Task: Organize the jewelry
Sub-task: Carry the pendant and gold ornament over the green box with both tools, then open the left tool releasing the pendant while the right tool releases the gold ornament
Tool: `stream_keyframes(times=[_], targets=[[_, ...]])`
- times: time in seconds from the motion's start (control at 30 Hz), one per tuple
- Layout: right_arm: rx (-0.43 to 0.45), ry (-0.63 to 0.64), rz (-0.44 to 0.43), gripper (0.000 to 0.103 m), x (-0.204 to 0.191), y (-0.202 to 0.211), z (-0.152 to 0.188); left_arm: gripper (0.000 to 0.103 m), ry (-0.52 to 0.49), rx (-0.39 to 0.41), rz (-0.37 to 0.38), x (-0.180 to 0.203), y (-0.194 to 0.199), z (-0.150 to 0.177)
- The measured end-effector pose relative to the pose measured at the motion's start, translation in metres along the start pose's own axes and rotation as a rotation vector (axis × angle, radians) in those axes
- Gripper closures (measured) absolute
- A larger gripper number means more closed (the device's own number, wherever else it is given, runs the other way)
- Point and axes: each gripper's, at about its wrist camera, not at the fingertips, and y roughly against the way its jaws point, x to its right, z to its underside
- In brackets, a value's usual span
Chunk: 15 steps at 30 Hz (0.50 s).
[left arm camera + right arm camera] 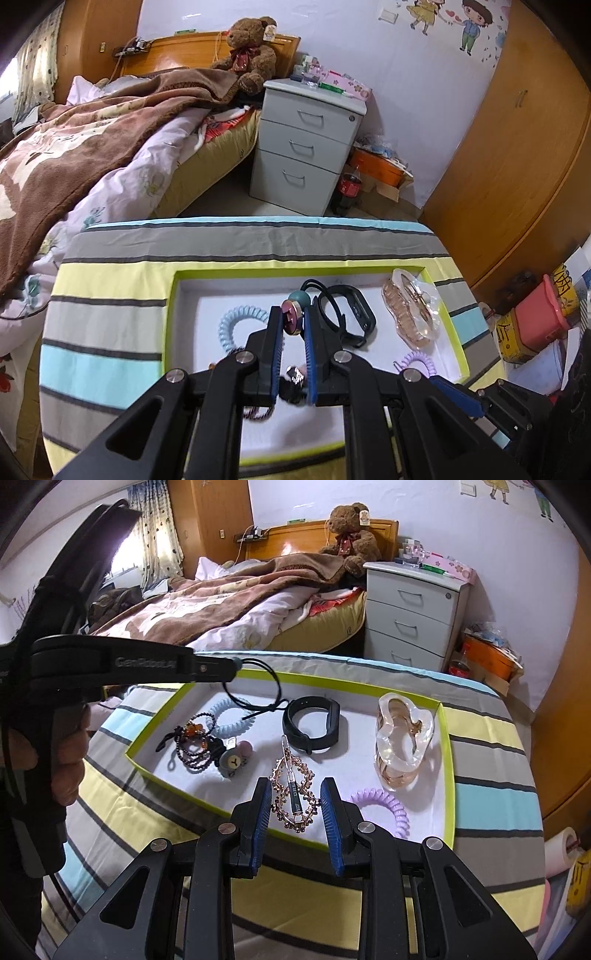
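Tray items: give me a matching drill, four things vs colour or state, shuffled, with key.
Things:
1. fitness band
2. coil hair tie near the right gripper
3. coil hair tie at the tray's far left
4. hair tie with teal bead

States:
A. pale blue, lying in the tray
B. black, lying in the tray
C. clamped in the left gripper, cord hanging above the tray
D. lilac, lying in the tray

Pairs: 1-B, 2-D, 3-A, 4-C
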Motion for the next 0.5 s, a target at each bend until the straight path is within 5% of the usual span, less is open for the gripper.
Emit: stream_keyframes(times=[0.5], targets=[[-0.053,0.012,-0.009,0.075,0.000,-0.026,-0.004,0.091,-0.011,-0.079,-0.020,-0.001,-0.051,-0.010]])
